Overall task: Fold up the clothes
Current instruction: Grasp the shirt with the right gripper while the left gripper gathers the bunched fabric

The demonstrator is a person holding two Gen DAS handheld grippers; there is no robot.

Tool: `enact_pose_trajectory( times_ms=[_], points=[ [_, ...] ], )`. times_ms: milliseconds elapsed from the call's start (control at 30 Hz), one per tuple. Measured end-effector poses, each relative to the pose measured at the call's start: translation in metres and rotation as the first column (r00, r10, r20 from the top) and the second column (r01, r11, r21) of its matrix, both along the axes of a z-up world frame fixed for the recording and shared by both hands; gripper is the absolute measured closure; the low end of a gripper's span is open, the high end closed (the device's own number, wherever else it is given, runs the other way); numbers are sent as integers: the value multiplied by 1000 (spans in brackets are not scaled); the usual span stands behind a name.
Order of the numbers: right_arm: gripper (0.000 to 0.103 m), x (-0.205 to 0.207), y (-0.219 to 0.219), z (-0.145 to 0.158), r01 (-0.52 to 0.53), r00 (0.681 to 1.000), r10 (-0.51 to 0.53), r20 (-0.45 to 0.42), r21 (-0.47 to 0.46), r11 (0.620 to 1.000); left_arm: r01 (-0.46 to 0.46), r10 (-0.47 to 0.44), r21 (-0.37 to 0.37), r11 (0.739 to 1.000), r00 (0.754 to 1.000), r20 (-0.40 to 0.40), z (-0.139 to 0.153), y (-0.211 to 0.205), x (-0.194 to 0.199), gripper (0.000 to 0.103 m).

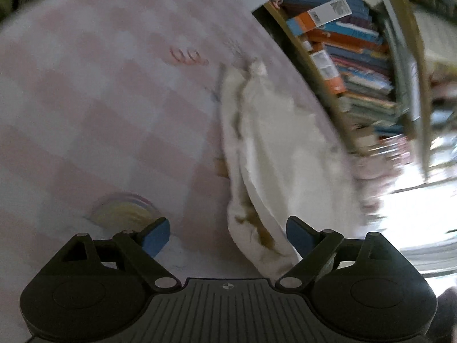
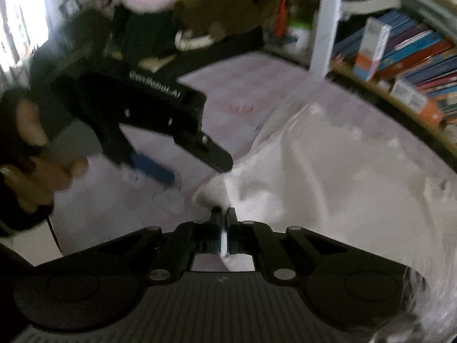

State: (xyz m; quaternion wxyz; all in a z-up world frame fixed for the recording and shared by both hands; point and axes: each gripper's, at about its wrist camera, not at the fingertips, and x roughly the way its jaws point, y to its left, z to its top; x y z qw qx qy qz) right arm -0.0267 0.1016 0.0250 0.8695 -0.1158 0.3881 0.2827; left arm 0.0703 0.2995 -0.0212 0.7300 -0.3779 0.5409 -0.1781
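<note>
A white garment (image 1: 282, 148) lies crumpled along the right side of a pink checked bed sheet (image 1: 100, 100). My left gripper (image 1: 227, 234) is open, its blue pads wide apart. The garment's near end lies between them, close to the right pad, and neither pad presses on it. In the right wrist view the white garment (image 2: 328, 177) spreads to the right. My right gripper (image 2: 222, 214) is shut on its near corner, with a strip of white cloth showing between the jaws. The left gripper (image 2: 200, 174), held by a hand (image 2: 34, 165), hovers open just left of that corner.
A low shelf packed with books (image 1: 351, 57) runs along the bed's far right side and shows again as books (image 2: 414, 65). A white post (image 2: 325, 23) stands at the back. Plush toys (image 2: 222, 8) lie on a dark ledge behind the sheet (image 2: 228, 91).
</note>
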Motion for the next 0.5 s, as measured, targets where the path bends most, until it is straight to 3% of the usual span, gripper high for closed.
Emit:
enact_pose_trajectory(
  times_ms=[167,367,500],
  points=[
    [100,-2,-14,22,42,999,-43,26,50,998,-53,39,-216,975,997,-70,-18,-1,0,9],
    [100,-4,-14,26,55,998,-57,31,57,997,-45,14,-298,954,994,-107,-29,-14,4,8],
    [99,-7,-12,23,53,998,-54,11,53,997,-33,-7,-313,949,992,-128,-35,-23,2,8]
  ],
)
